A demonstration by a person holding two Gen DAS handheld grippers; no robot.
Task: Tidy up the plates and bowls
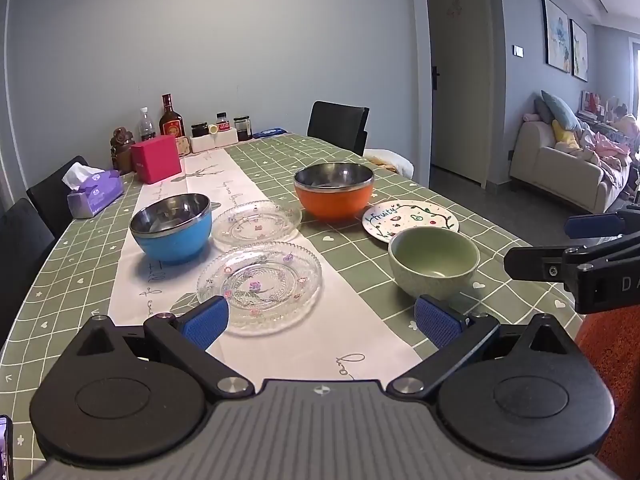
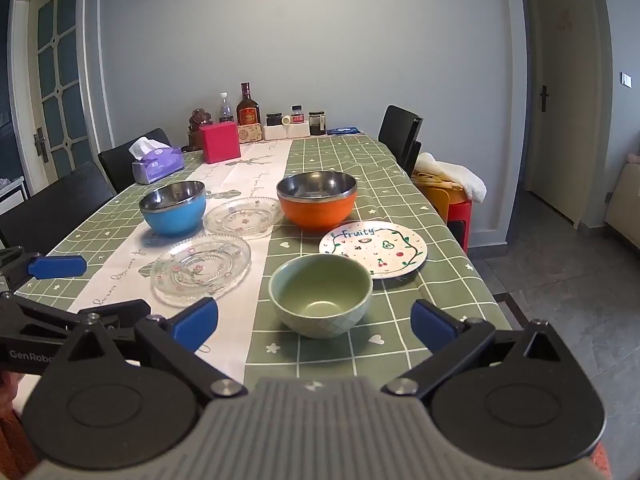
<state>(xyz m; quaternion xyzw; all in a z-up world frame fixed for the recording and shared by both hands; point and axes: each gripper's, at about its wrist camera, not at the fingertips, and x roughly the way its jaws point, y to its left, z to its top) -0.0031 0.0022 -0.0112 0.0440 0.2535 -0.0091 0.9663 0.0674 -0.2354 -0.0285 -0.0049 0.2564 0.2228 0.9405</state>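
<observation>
On the green checked table stand a blue steel bowl [image 1: 171, 227] [image 2: 173, 209], an orange steel bowl [image 1: 334, 190] [image 2: 317, 199], a green ceramic bowl [image 1: 434, 261] [image 2: 321, 295], two clear glass plates, near [image 1: 260, 286] [image 2: 201, 267] and far [image 1: 257, 222] [image 2: 243, 217], and a white "Fruity" plate [image 1: 410, 219] [image 2: 373, 248]. My left gripper [image 1: 322, 320] is open and empty above the near edge, in front of the near glass plate. My right gripper [image 2: 314, 322] is open and empty, just in front of the green bowl.
A tissue box [image 1: 95, 194] [image 2: 157, 164], a red box [image 1: 156, 159] [image 2: 220, 143], bottles and jars [image 1: 172, 118] [image 2: 248, 110] line the far end. Black chairs [image 1: 338, 126] [image 2: 400, 136] stand around the table. A stool with a cloth [image 2: 450, 188] stands on the right.
</observation>
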